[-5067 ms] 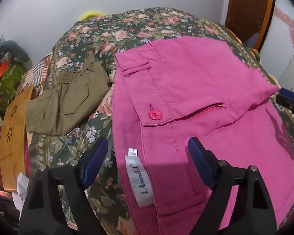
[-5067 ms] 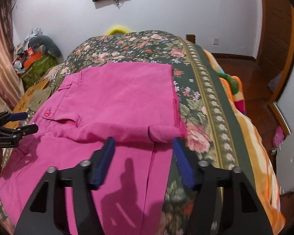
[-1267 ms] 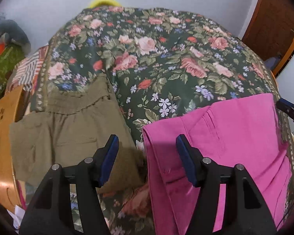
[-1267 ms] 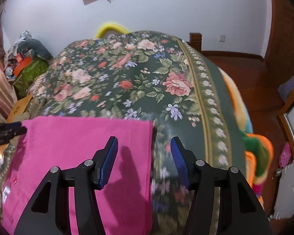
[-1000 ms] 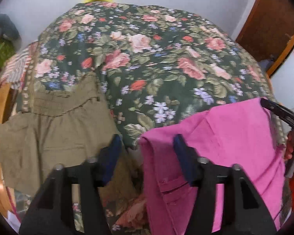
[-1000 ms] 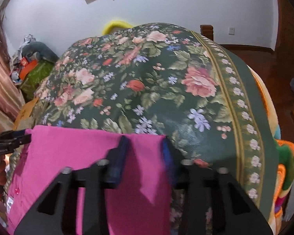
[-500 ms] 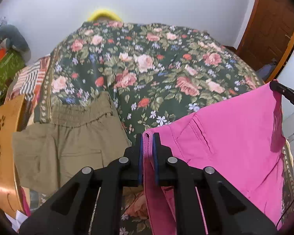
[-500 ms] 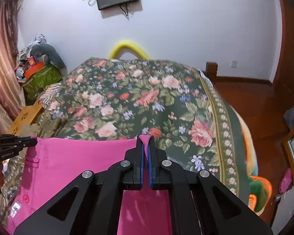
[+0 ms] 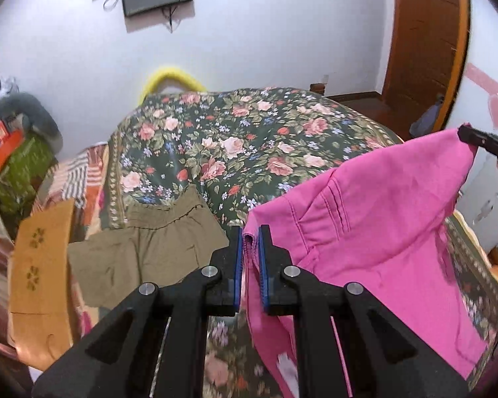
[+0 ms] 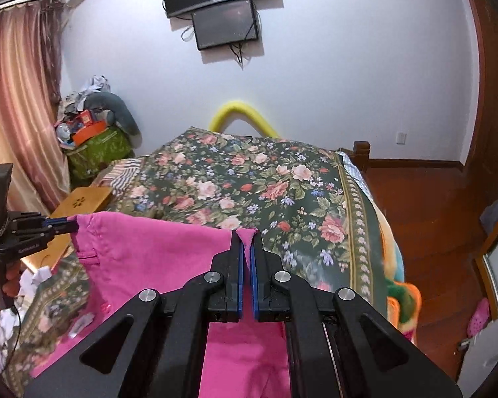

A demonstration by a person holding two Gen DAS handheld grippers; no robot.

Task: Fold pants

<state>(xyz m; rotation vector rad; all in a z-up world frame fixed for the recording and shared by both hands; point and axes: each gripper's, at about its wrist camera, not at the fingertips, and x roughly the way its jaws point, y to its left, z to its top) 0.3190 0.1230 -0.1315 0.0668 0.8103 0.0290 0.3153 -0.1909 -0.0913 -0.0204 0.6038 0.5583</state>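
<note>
The pink pants (image 9: pixel 375 229) hang lifted above the floral bed, stretched between both grippers. My left gripper (image 9: pixel 250 232) is shut on the pants' left corner, pink cloth pinched between its blue pads. My right gripper (image 10: pixel 246 232) is shut on the pants (image 10: pixel 142 252) at their right corner. In the right wrist view the left gripper (image 10: pixel 70 225) shows at the left edge, holding the far corner, with a hand under it. In the left wrist view the right gripper's tip (image 9: pixel 463 134) grips the cloth at the upper right. The lower part of the pants drapes down out of view.
Olive-green pants (image 9: pixel 142 248) lie folded on the bed's left side. The floral bedspread (image 10: pixel 249 182) stretches toward the white wall. A wooden stool (image 9: pixel 40 265) stands left of the bed, with clutter and a green box (image 10: pixel 99 146) beyond. A wooden floor (image 10: pixel 431 205) lies right.
Both grippers went from open over the flat pants to shut on its far corners, then rose and tilted up, lifting the folded edge off the bed.
</note>
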